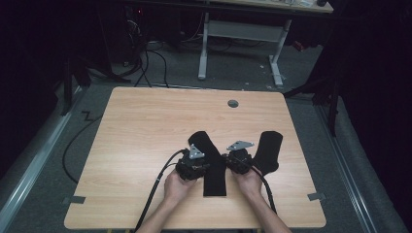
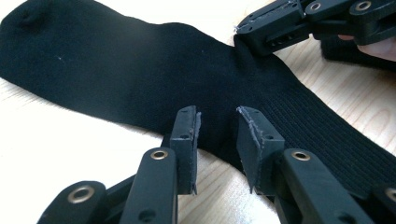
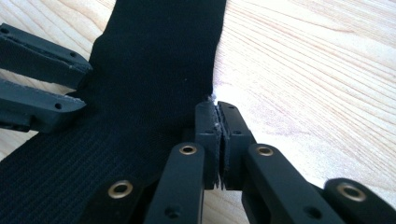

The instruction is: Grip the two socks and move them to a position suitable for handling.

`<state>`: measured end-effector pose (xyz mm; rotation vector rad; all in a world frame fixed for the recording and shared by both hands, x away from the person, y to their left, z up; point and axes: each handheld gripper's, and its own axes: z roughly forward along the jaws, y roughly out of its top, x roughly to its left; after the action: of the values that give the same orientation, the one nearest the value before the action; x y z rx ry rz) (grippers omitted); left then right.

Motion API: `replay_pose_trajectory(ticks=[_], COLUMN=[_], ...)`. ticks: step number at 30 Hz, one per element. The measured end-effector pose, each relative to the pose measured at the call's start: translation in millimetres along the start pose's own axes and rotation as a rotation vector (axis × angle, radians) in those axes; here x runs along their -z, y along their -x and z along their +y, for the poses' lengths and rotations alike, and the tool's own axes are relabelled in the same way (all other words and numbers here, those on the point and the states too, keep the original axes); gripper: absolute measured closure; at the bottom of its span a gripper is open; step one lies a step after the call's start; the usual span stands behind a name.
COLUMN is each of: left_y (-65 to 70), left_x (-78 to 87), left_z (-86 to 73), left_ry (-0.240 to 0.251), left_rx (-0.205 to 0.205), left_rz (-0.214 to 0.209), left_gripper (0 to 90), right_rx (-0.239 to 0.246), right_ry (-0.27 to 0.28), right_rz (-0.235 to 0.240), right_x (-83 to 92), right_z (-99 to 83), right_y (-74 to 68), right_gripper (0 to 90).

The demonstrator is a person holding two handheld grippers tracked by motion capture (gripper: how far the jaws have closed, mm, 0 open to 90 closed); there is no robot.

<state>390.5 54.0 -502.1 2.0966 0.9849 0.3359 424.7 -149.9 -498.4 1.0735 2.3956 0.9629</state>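
A long black sock (image 1: 214,182) lies flat on the wooden table (image 1: 145,126), toe away from me. My left gripper (image 1: 206,169) is at its left edge. In the left gripper view its jaws (image 2: 217,116) stand apart over that edge, the fabric (image 2: 140,65) flat beneath them. My right gripper (image 1: 226,162) is at the sock's right edge. In the right gripper view it (image 3: 215,105) is shut, pinching the edge of the sock (image 3: 149,70). A second black sock (image 1: 268,150) lies to the right of my right hand.
A round grey grommet (image 1: 233,103) sits near the table's far edge. Grey tape marks (image 1: 74,199) (image 1: 316,196) flag the near corners. Beyond the table stand white desk legs (image 1: 204,48), and cables trail on the floor (image 1: 145,68).
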Motion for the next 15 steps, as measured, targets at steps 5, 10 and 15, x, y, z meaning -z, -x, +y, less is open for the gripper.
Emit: replay_pose_trajectory(ticks=[5,10,15], left_y=[-2.5,-6.6,-8.8], left_x=[1.4,1.5,-9.6], left_z=[1.6,9.0,16.1], left_ry=[0.012,0.047,0.029], left_rx=[0.006,0.025,0.018], left_rz=[0.017,0.061,0.09], left_gripper=[67.0,62.3,58.2], right_rx=[-0.006,0.009,0.015], right_ry=[0.022,0.034,0.028], right_rz=[0.022,0.047,0.066], right_x=[5.7,10.5,8.0], right_z=[-1.0,-3.9,-7.1], right_y=[-2.5,-7.1,-13.4], right_gripper=[81.1,78.5,74.6])
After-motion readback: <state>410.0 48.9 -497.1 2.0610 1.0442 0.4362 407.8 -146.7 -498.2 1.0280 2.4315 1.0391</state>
